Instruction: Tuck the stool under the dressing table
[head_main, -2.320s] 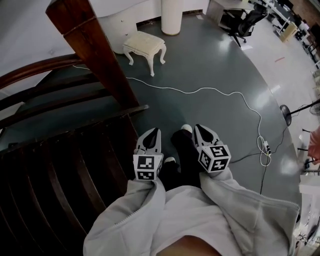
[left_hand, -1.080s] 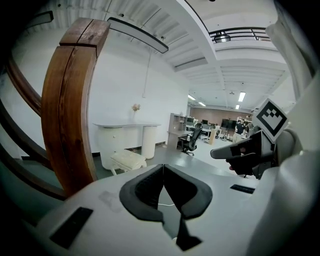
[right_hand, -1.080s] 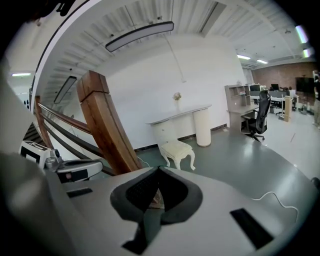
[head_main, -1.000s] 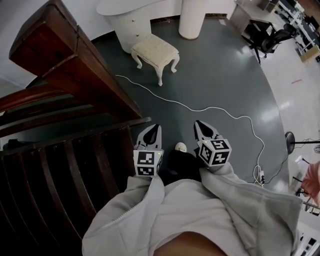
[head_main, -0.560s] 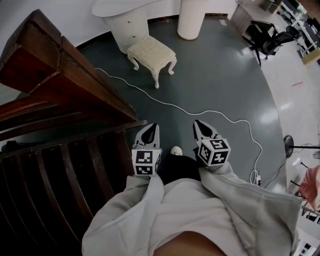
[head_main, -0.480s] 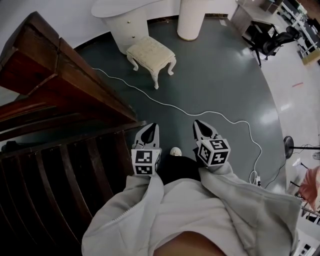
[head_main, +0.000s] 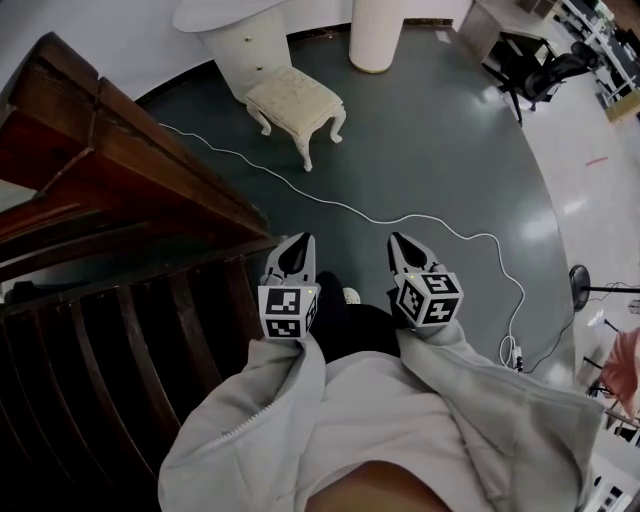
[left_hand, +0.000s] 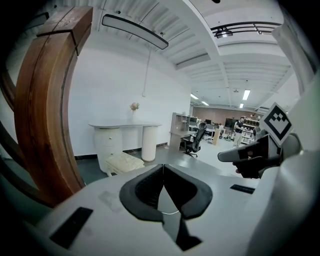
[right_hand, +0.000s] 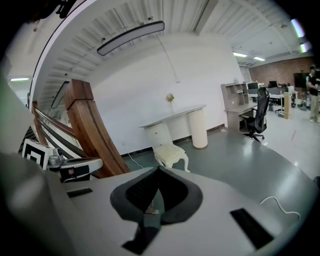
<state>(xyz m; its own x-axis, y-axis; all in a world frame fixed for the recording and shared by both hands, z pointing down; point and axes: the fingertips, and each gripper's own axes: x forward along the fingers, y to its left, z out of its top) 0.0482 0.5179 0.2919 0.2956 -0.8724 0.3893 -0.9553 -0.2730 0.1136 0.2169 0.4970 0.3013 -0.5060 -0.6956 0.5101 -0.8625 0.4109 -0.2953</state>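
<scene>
Cream stool (head_main: 295, 97) not yet tucked under dressing table (head_main: 238, 42); we hold left gripper (head_main: 299, 243) and right gripper (head_main: 401, 243) well apart from it, fingers together, empty.

cream cushioned stool (head_main: 294, 99) upright just beside white dressing table (head_main: 232, 30)

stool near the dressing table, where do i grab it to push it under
Probably the seat frame just under the cushion, on the side of the stool facing away from the dressing table. It stands upright on curved legs, so a grip there pushes it straight in.
</scene>
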